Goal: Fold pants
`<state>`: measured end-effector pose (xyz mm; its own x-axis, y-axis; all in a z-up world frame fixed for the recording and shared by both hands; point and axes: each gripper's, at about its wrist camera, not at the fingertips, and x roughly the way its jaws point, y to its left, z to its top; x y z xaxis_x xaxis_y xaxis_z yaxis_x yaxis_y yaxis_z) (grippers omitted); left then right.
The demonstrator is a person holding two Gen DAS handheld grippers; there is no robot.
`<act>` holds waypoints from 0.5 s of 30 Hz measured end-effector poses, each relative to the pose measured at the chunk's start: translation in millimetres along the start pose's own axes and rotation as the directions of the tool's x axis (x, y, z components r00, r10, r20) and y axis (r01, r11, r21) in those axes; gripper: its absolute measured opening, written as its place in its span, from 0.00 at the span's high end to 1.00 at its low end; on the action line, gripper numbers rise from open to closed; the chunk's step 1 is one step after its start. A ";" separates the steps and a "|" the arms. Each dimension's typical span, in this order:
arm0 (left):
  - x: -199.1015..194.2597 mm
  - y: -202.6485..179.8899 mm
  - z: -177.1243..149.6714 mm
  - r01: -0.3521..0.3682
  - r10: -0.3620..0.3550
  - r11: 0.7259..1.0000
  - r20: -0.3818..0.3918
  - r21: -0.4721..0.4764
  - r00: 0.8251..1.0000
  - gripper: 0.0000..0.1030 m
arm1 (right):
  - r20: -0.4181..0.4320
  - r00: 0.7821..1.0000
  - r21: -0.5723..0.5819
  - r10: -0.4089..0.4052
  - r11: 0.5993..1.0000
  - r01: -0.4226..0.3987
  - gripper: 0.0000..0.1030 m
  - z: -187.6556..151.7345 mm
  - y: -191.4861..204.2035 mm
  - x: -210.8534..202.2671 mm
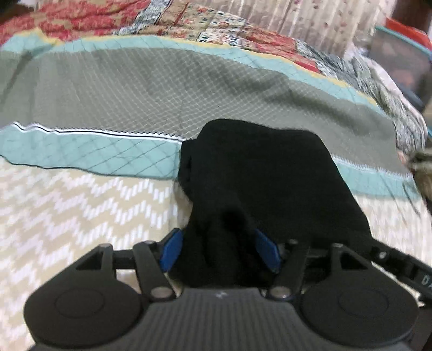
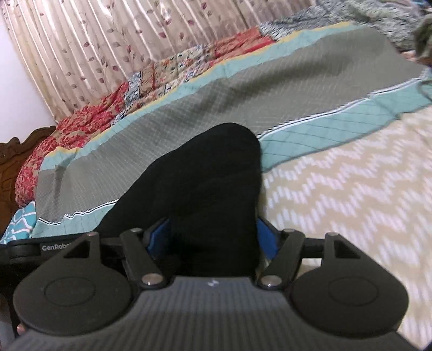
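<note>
1. Pants [image 1: 256, 175], black, one item. They lie bunched on the bed straight ahead of the left gripper [image 1: 219, 252] and run back into its jaws. In the right wrist view the same pants [image 2: 210, 183] rise ahead of the right gripper [image 2: 213, 237] and fill its jaws.
2. Left gripper: jaws stand apart with a fold of the pants between the blue pads [image 1: 172, 251]. The cloth reaches both pads, but whether they press on it cannot be told.
3. Right gripper: jaws stand apart with cloth spanning from one blue pad [image 2: 266, 237] to the other. Whether they press on it cannot be told either.
4. Chevron cover [image 1: 67, 202], beige and white. It lies under and left of the left gripper, and right of the right gripper [image 2: 351, 189].
5. Quilt [image 1: 135, 89], grey-green with teal borders, lies beyond both grippers, and the far end of the pants rests on it.
6. Patchwork [image 1: 81, 19], red and floral, lies at the quilt's far edge.
7. Curtain [image 2: 81, 54], pleated with a leaf print, hangs far ahead and left of the right gripper.
8. Headboard [image 2: 10, 162], carved brown wood, stands at the far left of the right gripper.
</note>
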<state>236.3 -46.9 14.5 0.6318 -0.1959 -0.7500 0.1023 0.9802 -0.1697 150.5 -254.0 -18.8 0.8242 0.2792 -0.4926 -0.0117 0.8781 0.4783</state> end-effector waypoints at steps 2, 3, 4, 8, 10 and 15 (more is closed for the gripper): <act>-19.5 -3.7 -17.4 -0.020 0.020 0.999 -0.012 0.035 1.000 0.38 | -0.012 1.000 0.015 -0.008 1.000 0.008 0.29 -9.5 -1.0 -10.0; -29.1 -3.8 -27.4 -0.023 0.024 0.999 -0.015 0.049 1.000 0.36 | -0.023 1.000 0.017 -0.014 1.000 0.014 0.28 -16.3 -0.1 -18.4; -39.5 -3.6 -39.3 -0.030 0.031 0.998 -0.019 0.058 0.999 0.32 | -0.033 0.999 0.016 -0.025 1.000 0.025 0.27 -23.0 0.7 -27.4; -73.4 -1.8 -78.4 -0.074 0.077 0.994 -0.027 0.076 0.997 0.28 | -0.075 0.996 0.000 -0.053 0.999 0.053 0.18 -44.5 11.9 -50.3; -86.7 -0.3 -95.1 -0.098 0.101 0.992 -0.037 0.081 0.994 0.27 | -0.101 0.992 -0.004 -0.070 0.998 0.070 0.17 -56.8 17.2 -61.9; -118.9 1.5 -127.5 -0.120 0.123 0.989 -0.027 0.085 0.992 0.17 | -0.148 0.984 -0.004 -0.099 0.995 0.099 0.10 -83.2 33.7 -84.3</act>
<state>63.4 -26.1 21.9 0.6184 -0.0747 -0.7823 0.0910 0.9956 -0.0231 33.5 -215.6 -21.7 0.7287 0.2454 -0.6394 0.0680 0.9031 0.4241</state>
